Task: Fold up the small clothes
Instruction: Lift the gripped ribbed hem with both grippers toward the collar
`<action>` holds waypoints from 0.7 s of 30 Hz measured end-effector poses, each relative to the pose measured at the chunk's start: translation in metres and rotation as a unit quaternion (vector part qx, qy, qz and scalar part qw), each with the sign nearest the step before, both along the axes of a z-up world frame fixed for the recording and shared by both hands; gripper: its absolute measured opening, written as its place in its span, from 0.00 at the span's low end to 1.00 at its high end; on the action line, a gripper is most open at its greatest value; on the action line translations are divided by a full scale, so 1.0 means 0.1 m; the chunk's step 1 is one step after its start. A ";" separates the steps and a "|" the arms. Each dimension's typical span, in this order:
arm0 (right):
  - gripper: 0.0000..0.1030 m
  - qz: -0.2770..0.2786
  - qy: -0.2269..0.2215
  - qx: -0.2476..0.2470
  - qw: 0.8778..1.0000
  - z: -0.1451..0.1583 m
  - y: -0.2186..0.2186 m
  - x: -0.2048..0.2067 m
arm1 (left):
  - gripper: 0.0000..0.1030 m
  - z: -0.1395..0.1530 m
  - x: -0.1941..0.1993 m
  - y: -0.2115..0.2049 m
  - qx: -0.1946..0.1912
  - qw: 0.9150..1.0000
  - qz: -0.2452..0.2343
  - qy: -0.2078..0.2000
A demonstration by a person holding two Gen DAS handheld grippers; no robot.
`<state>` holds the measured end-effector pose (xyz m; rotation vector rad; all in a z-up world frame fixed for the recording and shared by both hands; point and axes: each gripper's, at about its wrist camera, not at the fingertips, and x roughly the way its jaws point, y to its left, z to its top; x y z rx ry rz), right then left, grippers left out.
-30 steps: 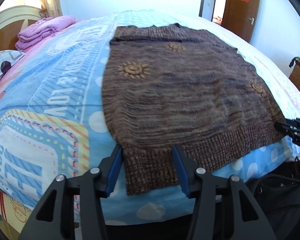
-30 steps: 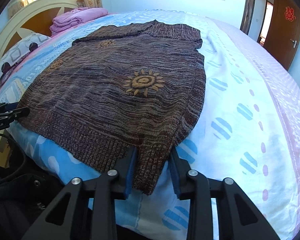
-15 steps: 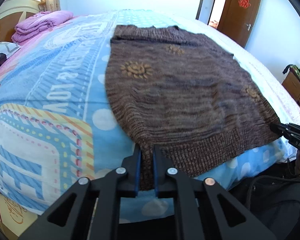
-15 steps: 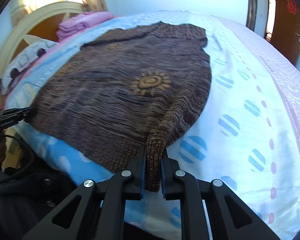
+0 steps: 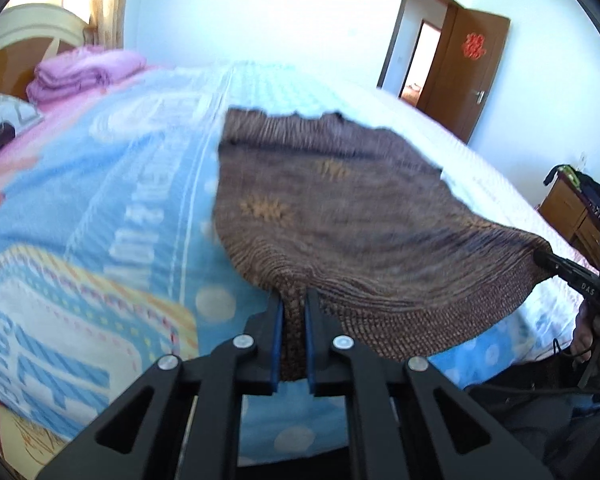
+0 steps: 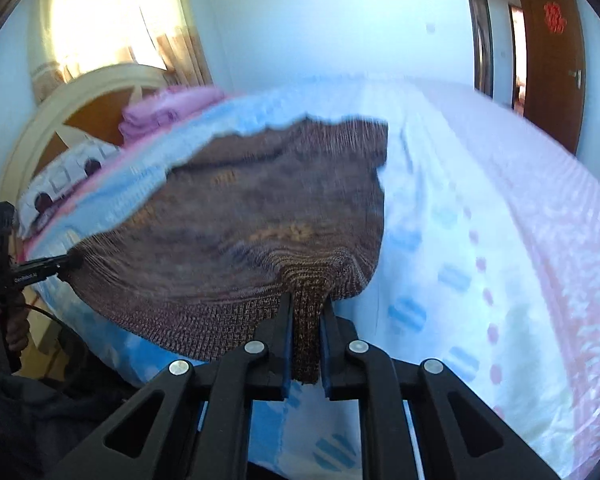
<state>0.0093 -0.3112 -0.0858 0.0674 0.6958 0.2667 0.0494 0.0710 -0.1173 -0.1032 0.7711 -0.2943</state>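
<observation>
A brown knitted sweater (image 5: pixel 339 208) with orange sun motifs lies on the bed; it also shows in the right wrist view (image 6: pixel 260 216). Its ribbed hem is lifted off the bed and stretched between the two grippers. My left gripper (image 5: pixel 293 300) is shut on the hem's left corner. My right gripper (image 6: pixel 305 304) is shut on the hem's right corner. Each gripper shows in the other's view, the right one (image 5: pixel 543 258) and the left one (image 6: pixel 70 263), pinching the far corner. The collar end rests on the bed.
The bed has a blue patterned cover (image 5: pixel 100 216) and a white and pink part (image 6: pixel 499 240). Folded pink blankets (image 5: pixel 84 72) and a pillow (image 5: pixel 0 120) lie by the headboard. A brown door (image 5: pixel 467 72) and a wooden cabinet (image 5: pixel 571 216) stand to the right.
Both grippers closed on the hem corners, then lifted the hem off the bed and moved it toward the collar. The views now tilt upward and are blurred.
</observation>
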 end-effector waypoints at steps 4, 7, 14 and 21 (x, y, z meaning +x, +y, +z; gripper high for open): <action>0.10 -0.002 -0.019 0.006 1.000 0.14 0.05 0.11 | 0.09 0.18 0.13 -0.05 -0.001 1.000 -0.008 -0.020; 0.10 -0.009 -0.028 0.006 1.000 0.21 0.05 0.24 | 0.09 0.27 0.25 -0.07 -0.005 1.000 -0.008 -0.028; 0.10 -0.020 -0.047 0.015 0.999 0.40 -0.02 0.49 | 0.09 0.42 0.55 0.03 -0.032 0.999 0.006 -0.041; 0.10 -0.023 -0.058 0.015 0.998 0.54 -0.01 0.75 | 0.09 0.62 0.89 0.11 -0.056 0.996 0.020 -0.070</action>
